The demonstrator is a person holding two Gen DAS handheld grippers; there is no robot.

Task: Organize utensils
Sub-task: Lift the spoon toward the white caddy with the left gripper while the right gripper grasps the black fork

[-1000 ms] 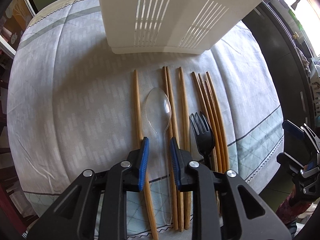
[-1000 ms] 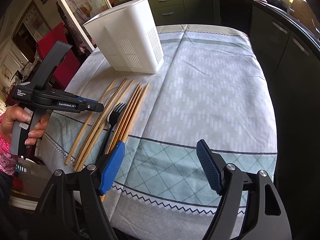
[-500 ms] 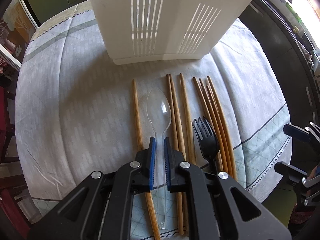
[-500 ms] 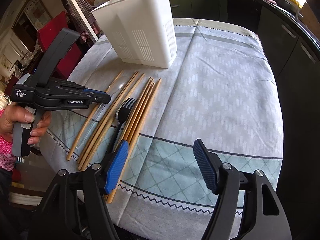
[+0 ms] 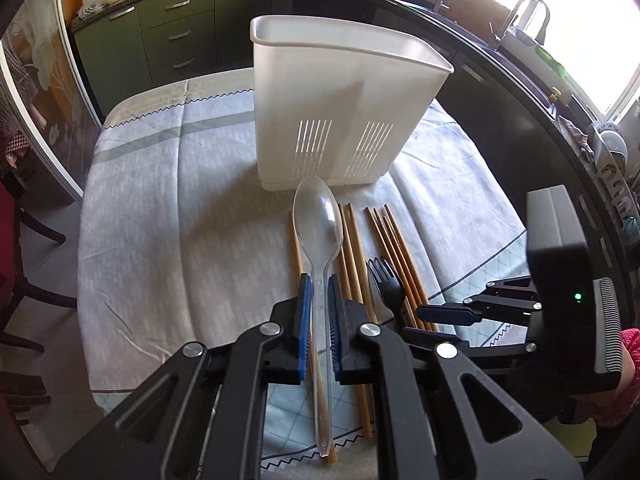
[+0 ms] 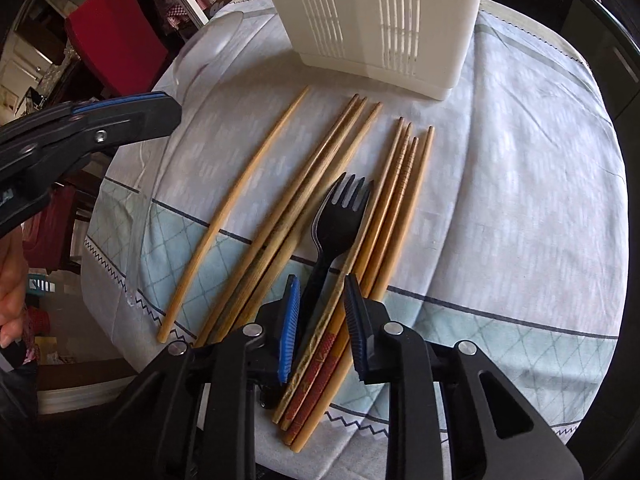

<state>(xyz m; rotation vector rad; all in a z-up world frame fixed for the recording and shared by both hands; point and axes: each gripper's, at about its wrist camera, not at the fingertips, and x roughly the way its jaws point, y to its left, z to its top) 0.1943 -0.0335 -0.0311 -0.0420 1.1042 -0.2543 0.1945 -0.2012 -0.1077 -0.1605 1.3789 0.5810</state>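
Now clear spoon (image 5: 318,224) clamped in left claw (image 5: 319,312), bowl forward, off cloth.

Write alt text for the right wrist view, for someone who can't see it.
The right claw, pointing down, straddles the black plastic fork handle and a painted chopstick, its jaws having just been closing. Wooden chopsticks lie in rows on the pale tablecloth before a white slotted utensil holder. At left, the left claw lifts a clear spoon.

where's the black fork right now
In the right wrist view the black fork lies on the tablecloth among the chopsticks, tines toward the white bin, its handle between the right gripper's jaws.
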